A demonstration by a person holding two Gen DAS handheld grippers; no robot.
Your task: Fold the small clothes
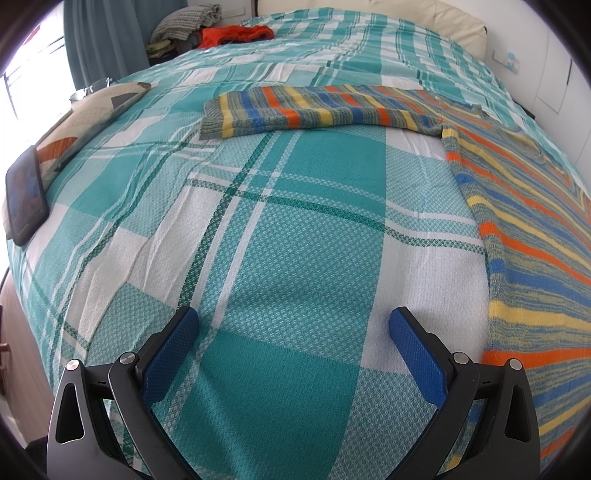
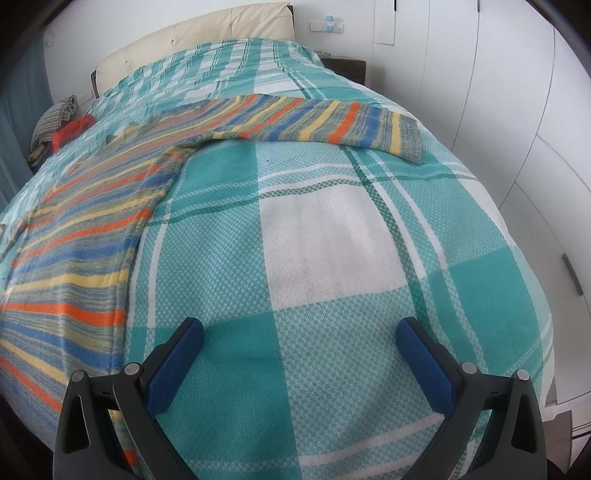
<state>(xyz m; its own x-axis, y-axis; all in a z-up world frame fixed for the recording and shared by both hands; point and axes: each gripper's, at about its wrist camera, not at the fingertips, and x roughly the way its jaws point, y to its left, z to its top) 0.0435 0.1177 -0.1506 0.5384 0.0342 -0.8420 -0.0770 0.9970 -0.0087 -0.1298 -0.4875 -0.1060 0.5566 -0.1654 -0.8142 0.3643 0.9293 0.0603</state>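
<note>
Left gripper: the left gripper (image 1: 293,326) hangs over the bedspread with its blue fingers (image 1: 171,363) spread wide and nothing between them.
Right gripper: the right gripper (image 2: 300,336) is likewise spread wide over bare bedspread, pinching nothing; its blue fingers (image 2: 424,363) stand clear of the cloth below.
Sweater: a striped sweater (image 1: 528,236) in orange, yellow, blue and grey-green lies flat on the bed. In the left wrist view its body runs down the right side and one sleeve (image 1: 314,109) stretches out to the left across the bed. In the right wrist view the body (image 2: 85,236) fills the left side and the other sleeve (image 2: 332,123) reaches to the right, ending in a ribbed cuff (image 2: 410,142).
Position: each gripper is near the body's side edge and apart from it, with a sleeve lying ahead of it.
Bed: the bedspread (image 1: 295,229) is checked in teal and white, with a cream headboard (image 2: 207,33) at the far end.
Other things: a dark phone (image 1: 26,201) rests on a patterned cushion (image 1: 85,122) at the left edge of the bed; an orange-red garment (image 1: 236,35) and a grey checked cloth (image 1: 184,22) lie at the far corner.
</note>
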